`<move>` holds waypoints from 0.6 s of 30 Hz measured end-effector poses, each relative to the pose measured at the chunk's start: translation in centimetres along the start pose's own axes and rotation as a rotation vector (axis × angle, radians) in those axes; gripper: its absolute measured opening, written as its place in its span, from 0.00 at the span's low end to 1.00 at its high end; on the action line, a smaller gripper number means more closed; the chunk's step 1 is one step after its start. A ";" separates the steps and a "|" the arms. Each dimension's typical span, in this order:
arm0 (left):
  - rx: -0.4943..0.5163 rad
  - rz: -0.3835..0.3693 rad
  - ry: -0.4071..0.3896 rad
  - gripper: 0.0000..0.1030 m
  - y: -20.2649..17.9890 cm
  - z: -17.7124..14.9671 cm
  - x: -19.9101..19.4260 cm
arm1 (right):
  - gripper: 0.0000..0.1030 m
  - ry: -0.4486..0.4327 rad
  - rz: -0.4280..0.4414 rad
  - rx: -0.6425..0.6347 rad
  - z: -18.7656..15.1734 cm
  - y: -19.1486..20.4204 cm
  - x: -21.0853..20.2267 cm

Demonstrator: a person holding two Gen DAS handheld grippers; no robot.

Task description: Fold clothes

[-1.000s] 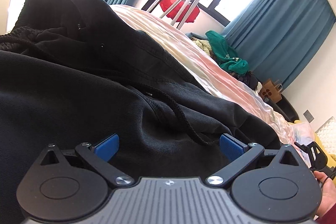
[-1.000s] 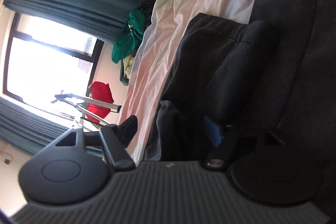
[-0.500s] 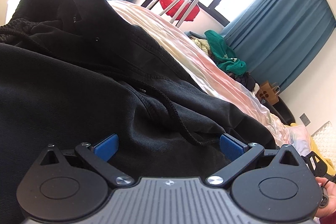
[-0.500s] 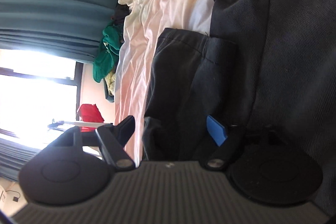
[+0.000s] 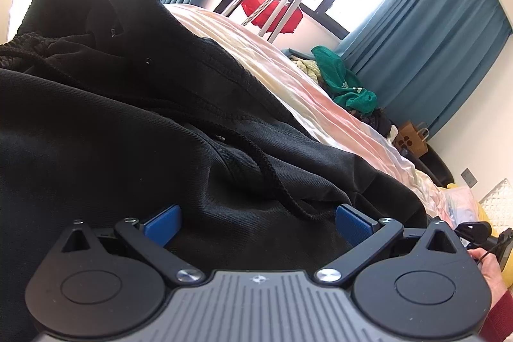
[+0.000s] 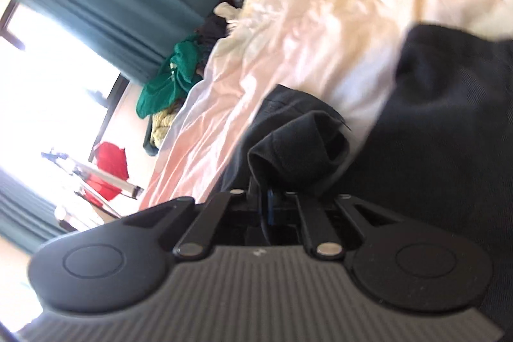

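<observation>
A black hooded sweatshirt [image 5: 134, 124] lies spread on a bed with a pale pink sheet [image 5: 288, 76]. Its drawstring [image 5: 272, 178] trails down between my left fingers. My left gripper [image 5: 256, 220] is open, its blue pads wide apart and resting low on the black cloth, nothing pinched. In the right wrist view my right gripper [image 6: 267, 201] is shut on a bunched fold of the black sweatshirt [image 6: 298, 146], which rises from between the closed fingers. More of the sweatshirt [image 6: 449, 117] fills the right side of that view.
A pile of green and other clothes [image 5: 346, 82] lies at the far edge of the bed. A brown paper bag [image 5: 413, 140] stands beyond it. Teal curtains [image 5: 433, 21] and a metal stand with a red bag [image 5: 275, 8] are by the window.
My right gripper has closed on a fold of the sweatshirt and its view has swung. My left gripper has stayed open and hardly moved.
</observation>
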State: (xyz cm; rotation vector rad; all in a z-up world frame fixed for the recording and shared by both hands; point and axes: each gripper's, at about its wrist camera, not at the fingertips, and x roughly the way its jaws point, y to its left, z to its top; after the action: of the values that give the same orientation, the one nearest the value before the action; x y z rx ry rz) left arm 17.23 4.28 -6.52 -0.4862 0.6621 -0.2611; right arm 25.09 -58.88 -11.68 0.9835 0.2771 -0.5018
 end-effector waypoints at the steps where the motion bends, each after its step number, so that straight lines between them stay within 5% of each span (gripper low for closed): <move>1: -0.001 -0.001 0.000 1.00 0.0 0.0 0.1 | 0.05 -0.040 0.010 -0.033 1.0 0.6 0.0; 4: 0.001 -0.002 -0.005 1.00 -0.1 0.3 0.2 | 0.05 -0.149 0.012 -0.109 4.2 1.0 0.0; 7: 0.009 0.001 -0.008 1.00 -0.2 0.5 0.5 | 0.05 -0.140 -0.043 -0.129 4.9 -1.1 0.7; 12: 0.009 0.007 -0.005 1.00 -0.3 0.9 0.7 | 0.06 0.008 -0.172 -0.056 2.8 -6.0 3.0; 16: 0.025 0.020 0.008 1.00 -0.3 1.2 0.4 | 0.12 0.052 -0.165 -0.002 2.3 -6.2 2.1; 18: 0.049 0.034 0.000 1.00 -0.6 1.5 0.0 | 0.24 0.072 -0.143 -0.002 2.2 -5.4 0.7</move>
State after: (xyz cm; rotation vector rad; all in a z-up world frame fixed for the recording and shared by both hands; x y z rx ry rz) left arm 18.14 4.32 -5.17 -0.4275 0.6624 -0.2443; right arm 22.91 -63.44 -14.71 0.9853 0.4146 -0.5971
